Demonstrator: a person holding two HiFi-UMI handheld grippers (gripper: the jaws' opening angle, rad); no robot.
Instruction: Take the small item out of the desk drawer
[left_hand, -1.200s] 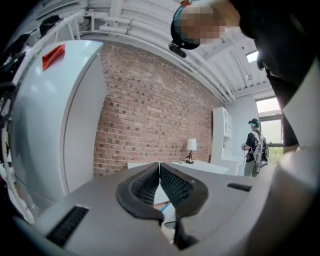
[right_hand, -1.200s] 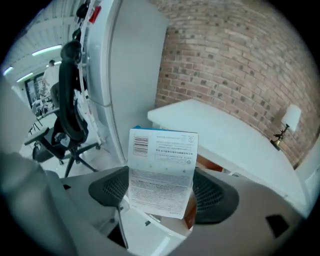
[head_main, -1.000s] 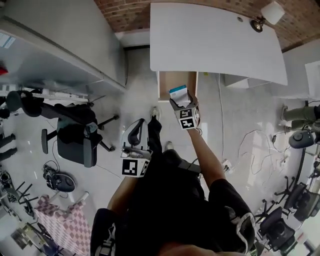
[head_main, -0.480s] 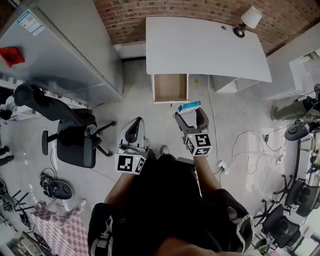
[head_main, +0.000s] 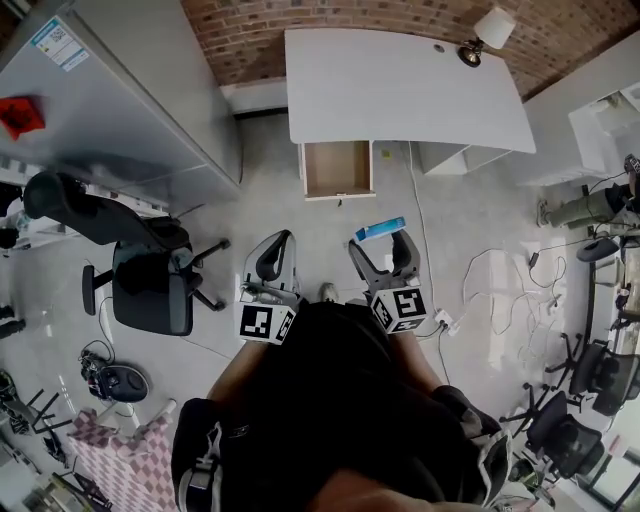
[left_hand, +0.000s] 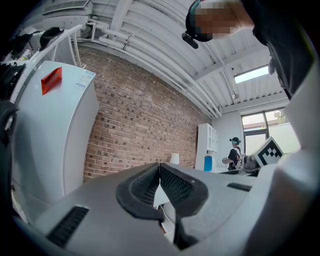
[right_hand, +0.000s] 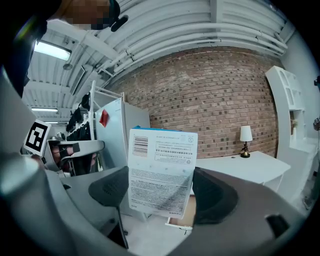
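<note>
A white desk (head_main: 400, 90) stands against the brick wall, and its wooden drawer (head_main: 338, 170) is pulled open and looks empty. My right gripper (head_main: 382, 250) is held over the floor, short of the drawer, shut on a small white and blue box (head_main: 380, 229). In the right gripper view the box (right_hand: 161, 170) stands upright between the two pads, its printed side with a barcode towards the camera, and the drawer (right_hand: 182, 220) shows behind it. My left gripper (head_main: 272, 262) hangs to the left with nothing in it. In the left gripper view its pads (left_hand: 172, 185) meet.
A table lamp (head_main: 480, 35) stands on the desk's right corner. A grey cabinet (head_main: 120, 100) and a black office chair (head_main: 150, 285) are at the left. Cables (head_main: 490, 285) and a power strip (head_main: 447, 322) lie on the floor at the right. A person (left_hand: 235, 152) stands far off.
My right gripper has come back from the drawer towards my body with the box in it. I have moved away from the desk. The left gripper has hardly moved.
</note>
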